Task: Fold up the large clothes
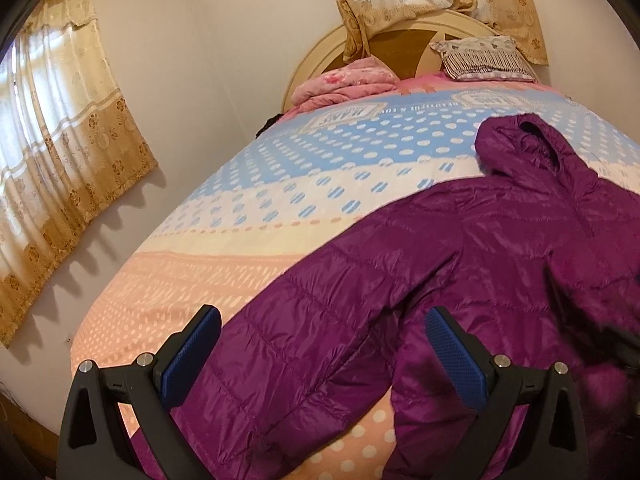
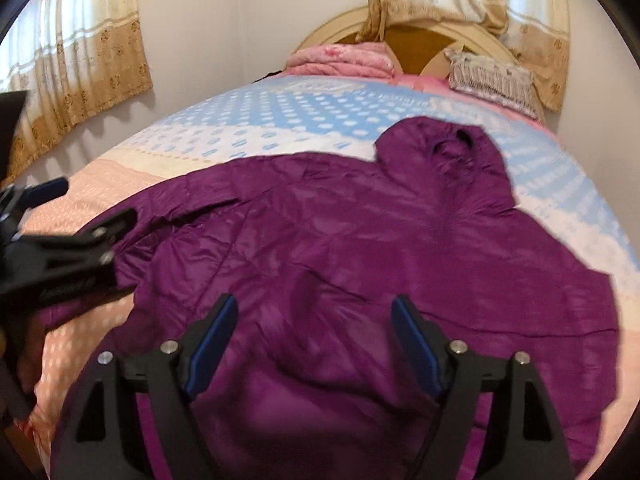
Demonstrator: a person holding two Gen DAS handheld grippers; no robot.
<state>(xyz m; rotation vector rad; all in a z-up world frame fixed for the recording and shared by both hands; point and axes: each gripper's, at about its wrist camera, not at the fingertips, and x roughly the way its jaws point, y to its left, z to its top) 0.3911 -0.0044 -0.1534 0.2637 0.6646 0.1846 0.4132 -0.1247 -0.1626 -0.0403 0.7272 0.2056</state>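
A purple quilted hooded jacket (image 1: 460,264) lies spread on the bed, hood (image 1: 520,140) toward the headboard. My left gripper (image 1: 324,320) is open above its left sleeve (image 1: 280,360). In the right wrist view the jacket (image 2: 380,240) fills the middle, its hood (image 2: 444,148) at the far end. My right gripper (image 2: 314,304) is open and empty above the jacket's body. The left gripper (image 2: 96,204) shows at the left edge of that view, open over the sleeve (image 2: 168,216).
The bed (image 1: 248,216) has a dotted blue, white and peach cover. A folded pink blanket (image 1: 344,84) and a patterned pillow (image 1: 480,58) lie by the round headboard (image 1: 316,52). Curtained windows (image 1: 60,120) are on the left wall and behind the headboard.
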